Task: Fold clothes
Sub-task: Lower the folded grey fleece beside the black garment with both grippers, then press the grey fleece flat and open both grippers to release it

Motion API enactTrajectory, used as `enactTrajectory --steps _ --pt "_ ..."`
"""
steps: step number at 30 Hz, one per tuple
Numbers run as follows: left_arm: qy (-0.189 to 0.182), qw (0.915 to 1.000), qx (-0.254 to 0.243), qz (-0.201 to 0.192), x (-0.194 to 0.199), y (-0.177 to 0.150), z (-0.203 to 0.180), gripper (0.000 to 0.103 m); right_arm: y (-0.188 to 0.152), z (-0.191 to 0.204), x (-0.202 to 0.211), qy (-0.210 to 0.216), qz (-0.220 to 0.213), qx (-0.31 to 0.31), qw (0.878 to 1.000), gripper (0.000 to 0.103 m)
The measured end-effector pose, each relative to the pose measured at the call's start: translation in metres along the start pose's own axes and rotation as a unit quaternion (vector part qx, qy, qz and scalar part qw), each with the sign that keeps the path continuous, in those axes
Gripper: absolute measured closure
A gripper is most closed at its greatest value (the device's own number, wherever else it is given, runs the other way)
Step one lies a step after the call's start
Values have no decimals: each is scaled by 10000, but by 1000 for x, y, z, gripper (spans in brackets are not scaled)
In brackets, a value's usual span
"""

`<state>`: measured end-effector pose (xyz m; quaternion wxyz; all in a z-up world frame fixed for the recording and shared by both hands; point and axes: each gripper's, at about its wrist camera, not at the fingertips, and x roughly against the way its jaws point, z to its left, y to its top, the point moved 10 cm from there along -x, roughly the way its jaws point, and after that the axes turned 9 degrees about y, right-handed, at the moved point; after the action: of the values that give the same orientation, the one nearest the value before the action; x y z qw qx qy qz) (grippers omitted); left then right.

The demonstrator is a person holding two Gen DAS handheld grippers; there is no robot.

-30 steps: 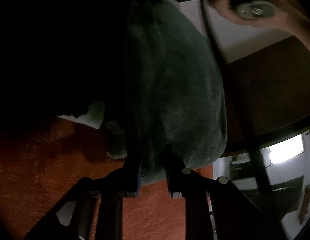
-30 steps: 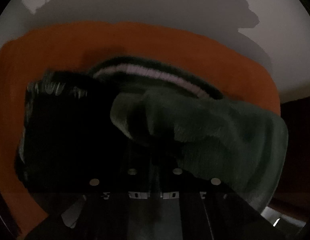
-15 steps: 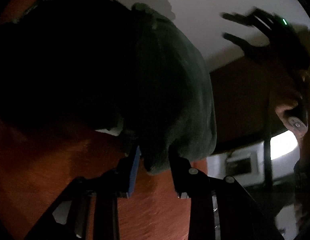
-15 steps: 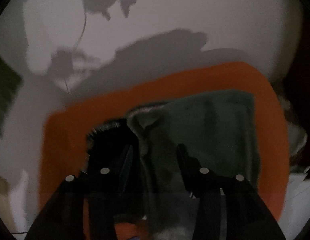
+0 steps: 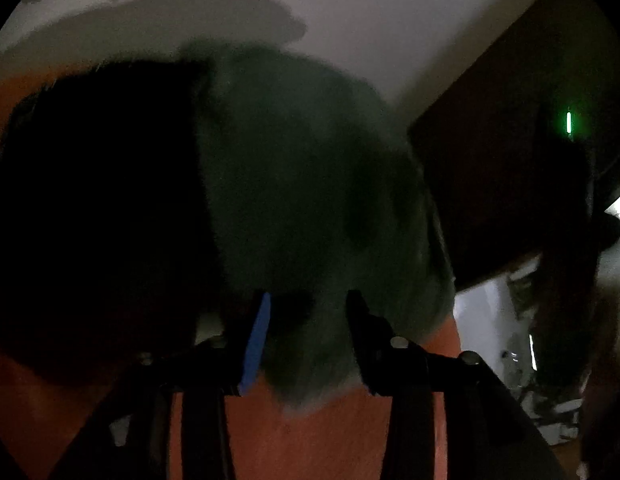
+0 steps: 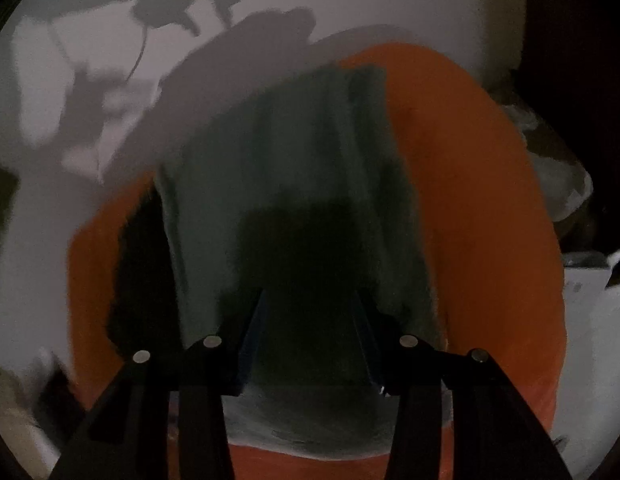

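A fuzzy dark green garment [image 5: 310,184] lies folded on an orange mat [image 5: 330,440], with a black garment [image 5: 101,208] against its left side. My left gripper [image 5: 307,316] hovers at the green garment's near edge. Its jaws are opening, the cloth's hem sits loosely between them, and the pads do not press on it. In the right wrist view the green garment [image 6: 310,152] runs lengthwise away from me. My right gripper [image 6: 310,296] stands open just above it and casts a dark shadow on the cloth. The black garment [image 6: 141,264] peeks out at the left.
The orange mat [image 6: 470,200] lies on a white surface [image 6: 49,240]. Dark wooden furniture [image 5: 490,160] stands at the right, beside the other hand-held device with its green light [image 5: 568,122]. Crumpled pale material [image 6: 550,152] and a white box [image 6: 586,280] lie past the mat's right edge.
Both grippers have let go of the green garment, which now lies flat. The left jaws have widened and lifted. The right gripper has swung sideways to above the garment.
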<state>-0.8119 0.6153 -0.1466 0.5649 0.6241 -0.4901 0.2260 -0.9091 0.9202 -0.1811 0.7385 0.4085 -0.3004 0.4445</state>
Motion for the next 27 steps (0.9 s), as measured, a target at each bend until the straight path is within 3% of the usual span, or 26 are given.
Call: enactTrajectory --steps 2,4,10,14,16,18,19,21,23,27 --pt "366 9991 -188 95 -16 11 3 55 -28 -11 -13 -223 117 65 9997 68" --pt "384 9987 -115 309 -32 3 8 55 -50 -22 -12 -257 98 -10 9996 69" --pt "564 9964 -84 627 -4 -40 30 54 -102 -50 14 -309 92 -525 9981 70" --pt "638 9972 -249 295 24 -41 15 51 -101 -27 33 -11 -371 -547 9978 70" --pt "945 9946 -424 113 16 -39 11 41 -93 -5 33 141 -558 -310 9979 70" --pt "1435 9880 -501 263 -10 -40 6 42 -91 5 18 3 -460 -50 9989 69" --pt "1507 9864 -452 470 -25 -44 3 42 -96 4 5 -189 -253 69 9995 69" --pt "1240 9889 -96 819 -32 -62 11 42 -111 -6 -16 -579 215 202 9979 68" --pt "936 9896 251 1064 -19 -78 18 42 -125 -13 -19 -680 426 153 9967 69" --pt "1070 9892 215 983 19 -84 35 41 -143 -11 4 -636 315 -8 9975 69"
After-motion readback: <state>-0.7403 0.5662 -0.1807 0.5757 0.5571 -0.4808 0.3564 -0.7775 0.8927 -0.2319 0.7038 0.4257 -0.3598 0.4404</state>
